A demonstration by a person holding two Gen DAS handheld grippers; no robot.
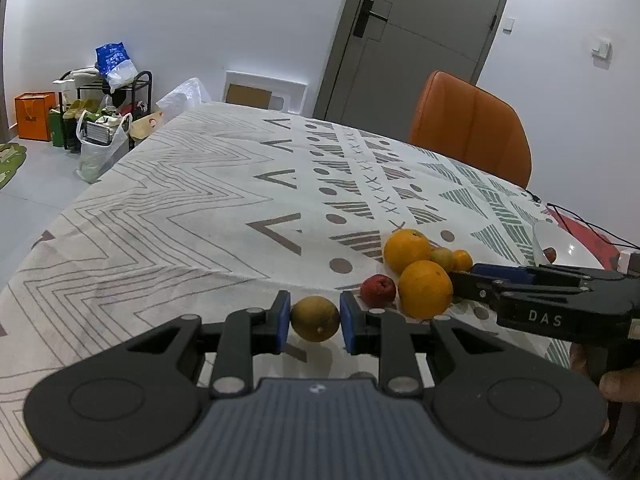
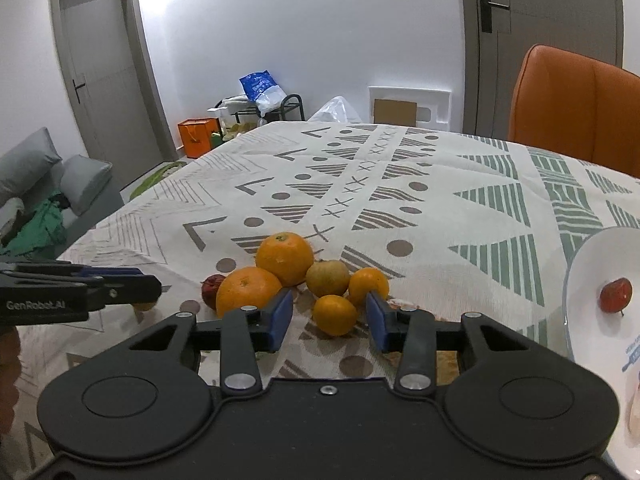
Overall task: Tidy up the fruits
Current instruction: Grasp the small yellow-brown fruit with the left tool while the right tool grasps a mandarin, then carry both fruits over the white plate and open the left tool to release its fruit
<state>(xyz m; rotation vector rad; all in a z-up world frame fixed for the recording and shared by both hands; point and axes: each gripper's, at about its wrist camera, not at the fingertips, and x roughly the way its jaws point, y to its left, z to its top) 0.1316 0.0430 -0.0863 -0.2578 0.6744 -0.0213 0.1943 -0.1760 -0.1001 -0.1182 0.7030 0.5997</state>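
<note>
Clamping a yellow-green citrus [image 1: 315, 319] between its pads, the left gripper [image 1: 315, 322] sits just left of the fruit pile [image 2: 296, 276]; the right gripper [image 2: 331, 316] brackets a small tangerine [image 2: 334, 315], fingers wide, untouching.

Cool, even indoor light fills both views, brightest on the plain white wall [image 2: 280, 20], where a soft glow spreads near the top left. Shadows under the heap of round orange fruits [image 2: 284, 258] are faint and short on the patterned cloth-covered table [image 1: 180, 208]. The glossy white plate [image 2: 592, 256] catches mild glare. Fisheye bending curves the grey door frames [image 1: 344, 40] (strongest at the dark corners). Focus is fairly sharp throughout, with slight softness at the edges.
</note>
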